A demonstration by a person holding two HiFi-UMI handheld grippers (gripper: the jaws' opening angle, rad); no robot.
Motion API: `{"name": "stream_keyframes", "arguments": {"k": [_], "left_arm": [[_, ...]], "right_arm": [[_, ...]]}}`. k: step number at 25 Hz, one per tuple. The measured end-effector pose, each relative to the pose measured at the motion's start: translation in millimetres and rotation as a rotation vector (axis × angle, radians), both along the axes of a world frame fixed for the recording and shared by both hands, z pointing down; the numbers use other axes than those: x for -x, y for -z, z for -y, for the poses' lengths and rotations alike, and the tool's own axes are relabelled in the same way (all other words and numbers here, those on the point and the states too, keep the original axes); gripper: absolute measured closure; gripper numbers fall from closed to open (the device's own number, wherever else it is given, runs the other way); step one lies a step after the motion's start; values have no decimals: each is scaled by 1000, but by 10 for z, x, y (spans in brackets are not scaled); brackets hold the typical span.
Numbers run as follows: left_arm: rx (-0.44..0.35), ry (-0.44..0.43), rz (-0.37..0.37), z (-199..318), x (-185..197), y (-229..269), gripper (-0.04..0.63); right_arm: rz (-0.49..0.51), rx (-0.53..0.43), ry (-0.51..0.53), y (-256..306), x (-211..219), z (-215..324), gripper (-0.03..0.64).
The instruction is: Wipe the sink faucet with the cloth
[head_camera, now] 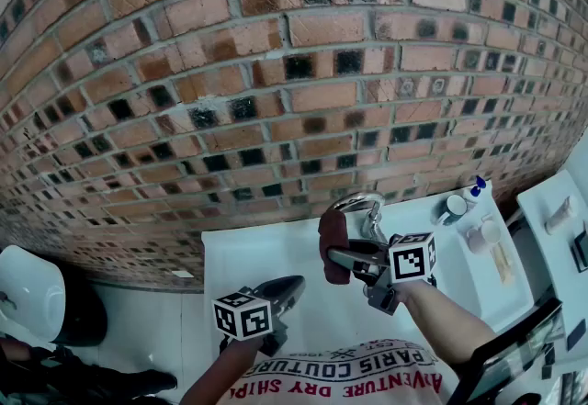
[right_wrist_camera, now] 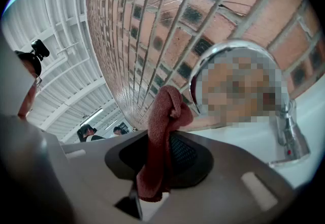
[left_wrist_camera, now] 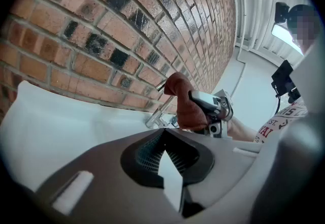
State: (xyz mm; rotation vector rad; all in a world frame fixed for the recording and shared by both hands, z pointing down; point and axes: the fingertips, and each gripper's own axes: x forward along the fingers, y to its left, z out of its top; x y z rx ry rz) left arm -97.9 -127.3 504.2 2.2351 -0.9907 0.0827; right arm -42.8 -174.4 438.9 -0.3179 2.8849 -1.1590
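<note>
A chrome arched faucet (head_camera: 361,205) stands at the back of a white sink (head_camera: 257,252) below a brick wall. My right gripper (head_camera: 345,258) is shut on a reddish-brown cloth (head_camera: 332,245), held upright just left of the spout and below it. In the right gripper view the cloth (right_wrist_camera: 163,131) rises from between the jaws, and its top is close to the faucet's curved spout (right_wrist_camera: 226,49). My left gripper (head_camera: 281,289) hangs lower left over the sink, shut and empty. The left gripper view shows the cloth (left_wrist_camera: 184,103) and faucet base (left_wrist_camera: 156,117) ahead.
A white cup (head_camera: 454,207) and a blue-capped bottle (head_camera: 478,185) stand on the sink's right back corner, with more small items (head_camera: 487,234) to their right. A white rounded fixture (head_camera: 28,293) and a black bin (head_camera: 84,313) sit at lower left. The brick wall (head_camera: 276,73) is close behind.
</note>
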Motion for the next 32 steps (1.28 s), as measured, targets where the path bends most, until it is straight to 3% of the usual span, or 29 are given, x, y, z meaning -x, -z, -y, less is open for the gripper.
{"name": "stream_keyframes", "arguments": {"k": [11, 21, 32], "left_arm": [[25, 2, -4, 3, 29, -131, 591], [44, 18, -35, 28, 92, -180, 591], [39, 2, -32, 9, 24, -145, 591]], "right_arm": [[10, 33, 6, 3, 255, 269, 523], [-8, 112, -75, -316, 192, 442, 523], [38, 50, -113, 0, 52, 539, 523]]}}
